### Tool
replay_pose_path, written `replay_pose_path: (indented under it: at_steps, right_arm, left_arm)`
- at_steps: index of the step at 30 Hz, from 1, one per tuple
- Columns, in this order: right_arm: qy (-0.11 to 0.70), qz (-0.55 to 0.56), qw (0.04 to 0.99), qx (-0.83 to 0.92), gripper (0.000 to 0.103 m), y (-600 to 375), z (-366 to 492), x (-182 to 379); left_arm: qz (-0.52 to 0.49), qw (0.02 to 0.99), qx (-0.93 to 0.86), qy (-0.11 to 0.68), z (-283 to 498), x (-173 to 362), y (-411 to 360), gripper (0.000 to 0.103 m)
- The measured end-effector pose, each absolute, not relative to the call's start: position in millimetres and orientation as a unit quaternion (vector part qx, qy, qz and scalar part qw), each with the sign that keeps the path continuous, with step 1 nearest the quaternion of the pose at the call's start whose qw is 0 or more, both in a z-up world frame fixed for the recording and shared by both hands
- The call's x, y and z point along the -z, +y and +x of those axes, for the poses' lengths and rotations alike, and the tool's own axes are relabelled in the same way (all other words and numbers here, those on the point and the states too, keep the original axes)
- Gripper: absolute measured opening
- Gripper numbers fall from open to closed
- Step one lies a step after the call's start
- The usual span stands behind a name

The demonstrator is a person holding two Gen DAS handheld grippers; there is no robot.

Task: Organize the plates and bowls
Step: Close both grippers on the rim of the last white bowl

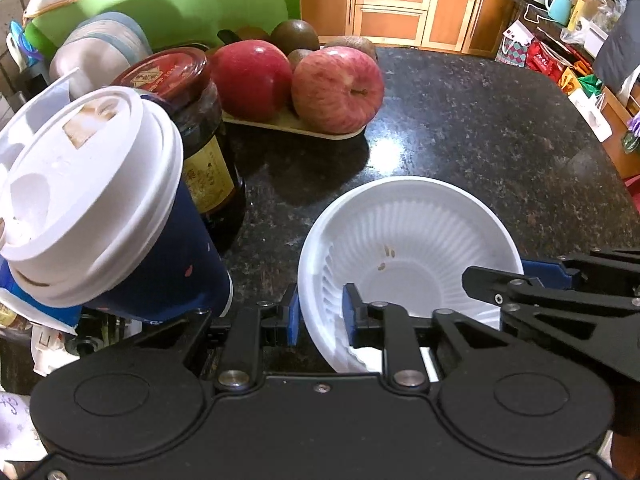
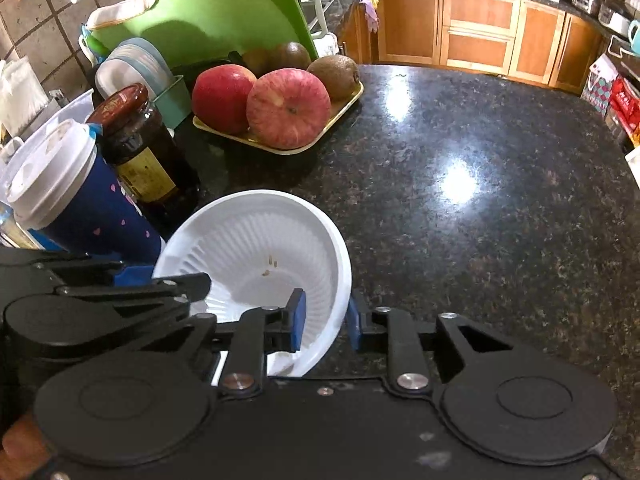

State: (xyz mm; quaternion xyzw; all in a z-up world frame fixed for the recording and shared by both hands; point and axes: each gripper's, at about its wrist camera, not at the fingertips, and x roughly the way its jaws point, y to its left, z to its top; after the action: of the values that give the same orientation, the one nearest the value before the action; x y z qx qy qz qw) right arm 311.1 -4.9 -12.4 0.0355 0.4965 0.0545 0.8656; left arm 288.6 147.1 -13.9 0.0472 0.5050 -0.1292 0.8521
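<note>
A white ribbed plastic bowl (image 1: 408, 240) with a few crumbs inside is held over the dark granite counter (image 1: 480, 120). My left gripper (image 1: 320, 316) straddles the bowl's left rim, one blue pad outside and one inside, with a small gap at each pad. My right gripper (image 2: 326, 320) straddles the same bowl (image 2: 256, 236) at its right rim in the same way. Each gripper's black linkage shows at the far side of the bowl in the other's view. A stack of plates (image 2: 132, 68) stands in a teal rack at the back left.
A lidded blue paper cup (image 1: 104, 208) and a dark sauce jar (image 1: 192, 120) stand close left of the bowl. A tray of apples and kiwis (image 2: 280, 108) sits behind. A green cutting board (image 2: 208, 12) leans at the back. Counter stretches right (image 2: 480, 200).
</note>
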Motion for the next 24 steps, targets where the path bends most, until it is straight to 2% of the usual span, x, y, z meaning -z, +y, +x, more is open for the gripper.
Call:
replay_pose_path:
  at_steps: [12,24]
  right_arm:
    - [0.485,0.039,0.872,-0.058,0.021,-4.8,298.8,-2.2]
    - [0.454,0.021,0.887,-0.077,0.021,8.5,255.2,-40.9]
  left_arm:
    - [0.044,0.858,0.130,0.496,276.6,1.3,152.8,0.024]
    - [0.048,0.875,0.114,0.467,246.0,-29.3,161.5,0.024]
